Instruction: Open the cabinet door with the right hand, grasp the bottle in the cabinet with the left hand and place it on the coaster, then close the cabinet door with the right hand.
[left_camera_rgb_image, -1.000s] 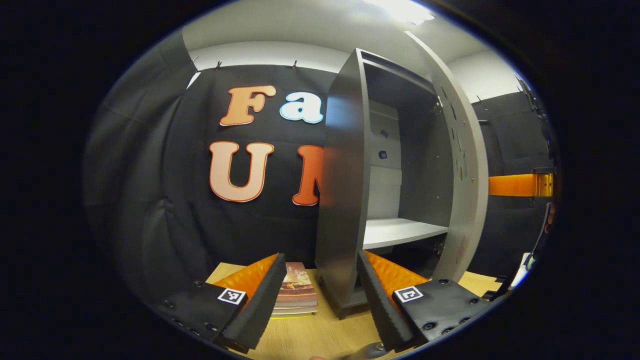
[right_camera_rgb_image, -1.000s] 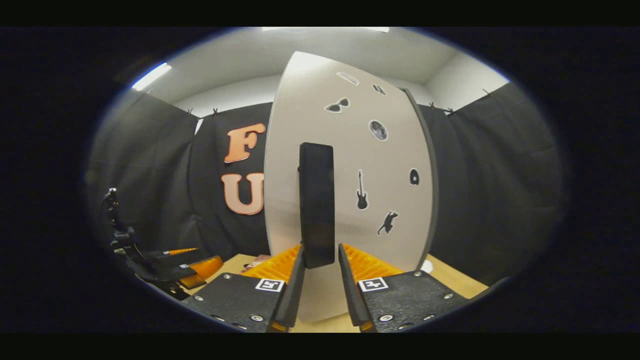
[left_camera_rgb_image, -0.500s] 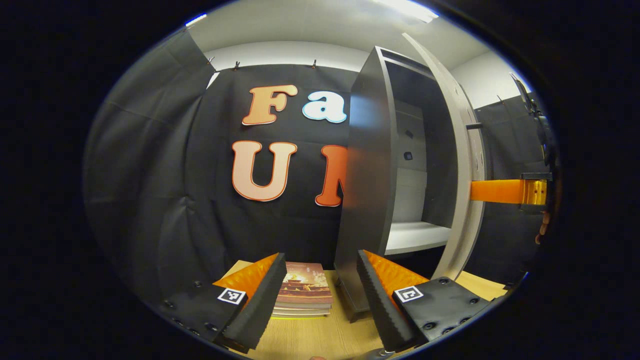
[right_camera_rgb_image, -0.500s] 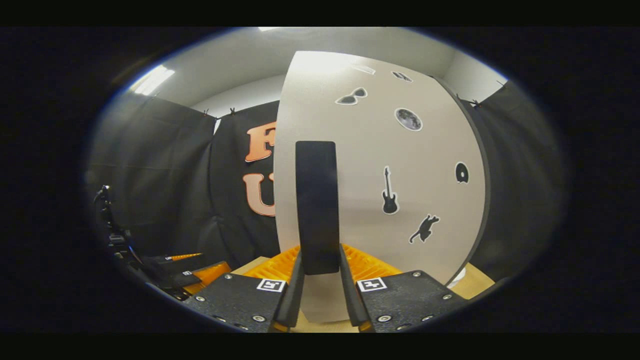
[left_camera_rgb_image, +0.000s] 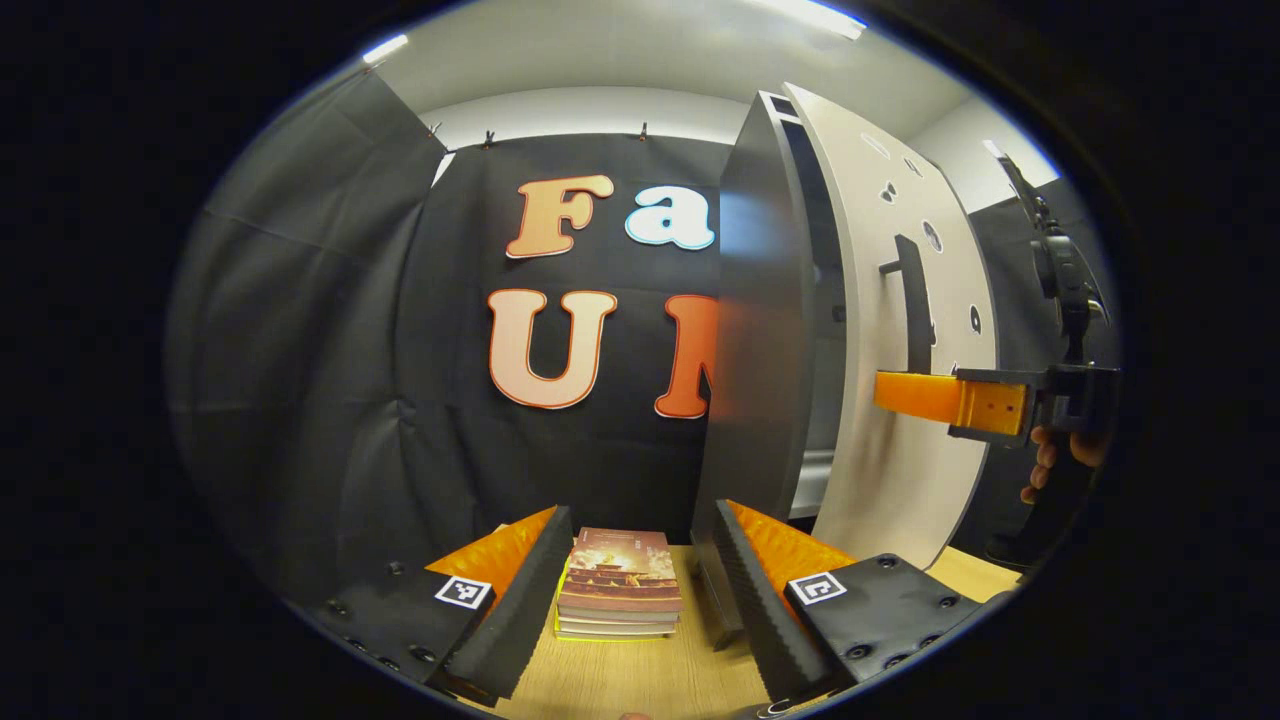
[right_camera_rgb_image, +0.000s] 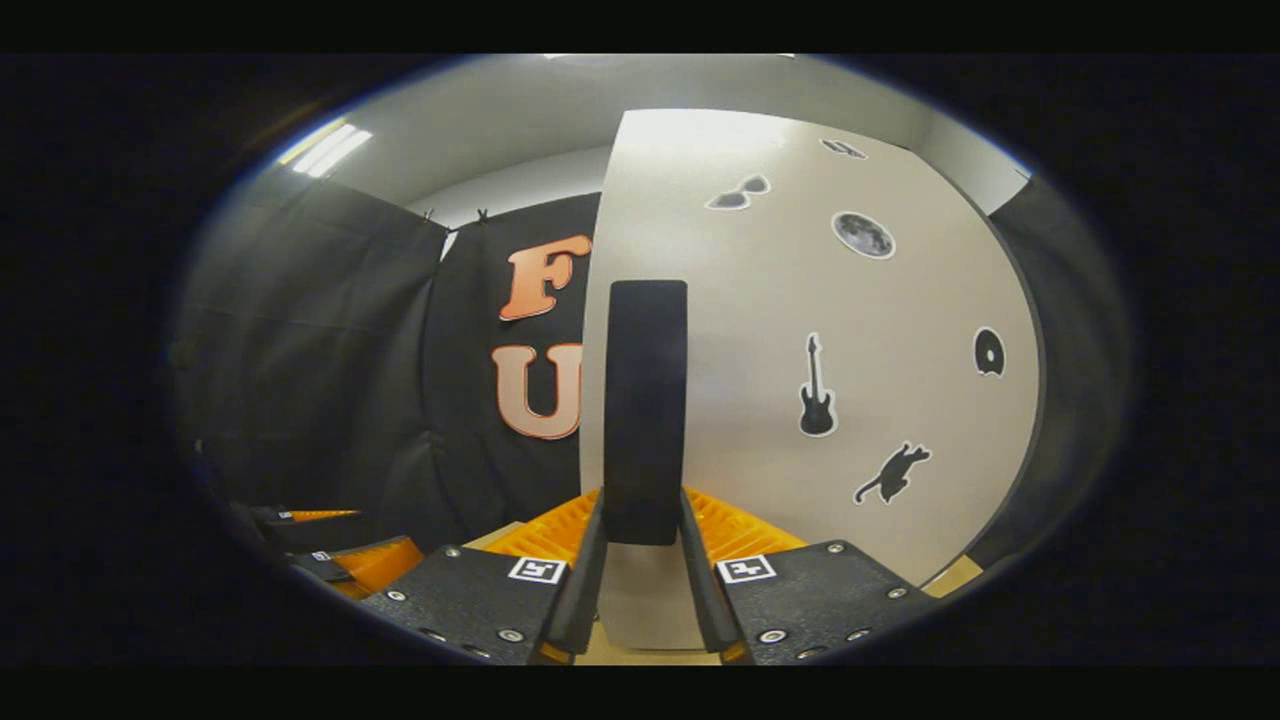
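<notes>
A black-draped booth under a pale ceiling, with a wooden table (left_camera_rgb_image: 640, 680) at the bottom, and the action is at the cabinet.

Left gripper view first: the left gripper (left_camera_rgb_image: 640, 590) hangs low over the table, its fingers spread wide with nothing between them. Beyond the gap lies a stack of books (left_camera_rgb_image: 620, 590). Just right of it stands the cabinet (left_camera_rgb_image: 755, 320), dark side panel toward us, and the pale cabinet door (left_camera_rgb_image: 890, 470) is swung nearly flat against its front, leaving only a thin slice of interior and shelf edge showing. Far right, a hand holds the right gripper (left_camera_rgb_image: 885, 390), whose fingers reach in at the lower end of the door's dark handle (left_camera_rgb_image: 912, 310). The bottle and the coaster cannot be placed from here; no bottle sits in that sliver of cabinet.

Over to the right gripper view: the door (right_camera_rgb_image: 860, 400), dotted with small dark stickers, looms close. The handle (right_camera_rgb_image: 645, 410) runs upright, and the right gripper (right_camera_rgb_image: 643, 520) has its fingers drawn narrow on either side of the handle's lower end, apparently clamped on it.

Judging by this, with the left claw empty and the door almost home, we are in the final step. What is left: seat the door fully, then let go of the handle.
</notes>
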